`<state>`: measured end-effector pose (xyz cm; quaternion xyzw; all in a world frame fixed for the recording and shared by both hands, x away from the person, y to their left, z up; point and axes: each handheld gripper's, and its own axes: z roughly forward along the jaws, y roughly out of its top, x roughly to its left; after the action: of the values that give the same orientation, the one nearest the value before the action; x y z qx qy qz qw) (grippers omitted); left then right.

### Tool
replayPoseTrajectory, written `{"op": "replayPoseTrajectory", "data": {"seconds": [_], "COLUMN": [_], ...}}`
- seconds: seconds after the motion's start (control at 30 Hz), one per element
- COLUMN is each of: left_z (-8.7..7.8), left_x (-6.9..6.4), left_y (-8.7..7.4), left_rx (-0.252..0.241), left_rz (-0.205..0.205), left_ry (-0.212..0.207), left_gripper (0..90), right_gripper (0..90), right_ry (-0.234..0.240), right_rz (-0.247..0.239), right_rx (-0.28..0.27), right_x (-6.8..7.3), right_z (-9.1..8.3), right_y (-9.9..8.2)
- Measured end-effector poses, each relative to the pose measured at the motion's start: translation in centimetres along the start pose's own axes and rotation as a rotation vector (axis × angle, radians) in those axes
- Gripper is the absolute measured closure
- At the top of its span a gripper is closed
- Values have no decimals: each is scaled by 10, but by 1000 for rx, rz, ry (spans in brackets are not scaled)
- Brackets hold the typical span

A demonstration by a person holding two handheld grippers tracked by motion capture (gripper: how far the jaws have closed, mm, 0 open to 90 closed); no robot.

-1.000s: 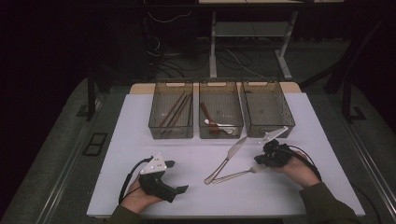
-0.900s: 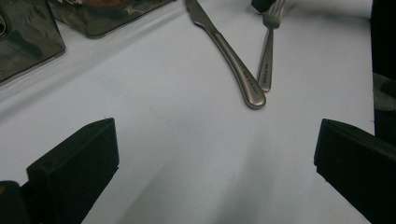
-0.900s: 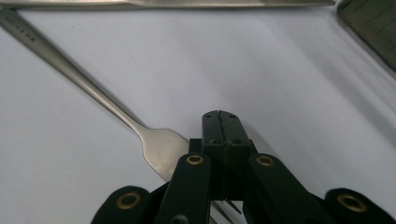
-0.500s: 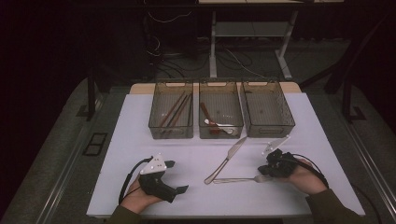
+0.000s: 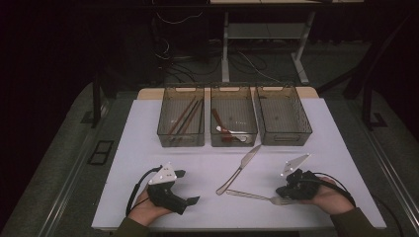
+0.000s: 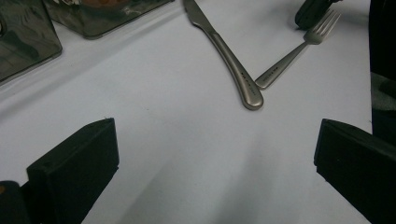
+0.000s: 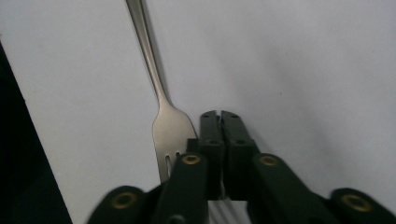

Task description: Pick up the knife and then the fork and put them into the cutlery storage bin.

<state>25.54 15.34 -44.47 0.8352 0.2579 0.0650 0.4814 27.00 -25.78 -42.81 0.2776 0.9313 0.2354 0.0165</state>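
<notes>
Two utensils left on the table [image 5: 148,148], by the look of it: knife [image 5: 239,169] and fork [image 5: 257,196], both smooth steel. Three clear mesh-patterned bins [image 5: 234,123]; left w/ chopsticks [image 5: 185,116], middle w/ spoons [image 5: 230,132], right one looks empty, so sorting seems partly done.

R gripper [image 7: 218,122] jaws pressed together, tips just beside fork head, tines under the jaw linkage; can't tell if anything's pinched. L gripper [image 6: 215,154] jaws wide, nothing between, knife handle and fork handle ahead of them.

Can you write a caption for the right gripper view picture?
The right tool, jaws pressed together, sits beside the fork on the white table.
</notes>
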Motion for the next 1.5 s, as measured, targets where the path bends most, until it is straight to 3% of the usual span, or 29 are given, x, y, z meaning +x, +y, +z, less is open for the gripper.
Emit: {"op": "replayPoseTrajectory", "data": {"seconds": [0.17,0.27,0.3,0.4,0.6,0.97,1.5], "left_z": [0,0,0,0,0,1,2], "left_x": [1,1,1,1,1,1,1], "left_y": [0,0,0,0,0,-1,0], "left_rx": [0,1,0,0,0,0,9], "left_rz": [-5,-2,-3,-2,-4,-8,-3], "left_ry": [1,1,1,1,2,2,-1], "left_gripper": [0,0,0,0,0,0,0], "right_gripper": [665,559,576,553,604,728,805], "right_ry": [22,35,31,79,85,55,25], "right_rz": [-26,-77,-87,-129,-226,-344,-391], "right_rx": [-44,-35,-31,4,57,205,284], "right_x": [0,0,1,3,16,33,39], "right_z": [-5,-6,-5,-1,8,24,30], "right_y": [7,14,16,26,44,65,72]}}
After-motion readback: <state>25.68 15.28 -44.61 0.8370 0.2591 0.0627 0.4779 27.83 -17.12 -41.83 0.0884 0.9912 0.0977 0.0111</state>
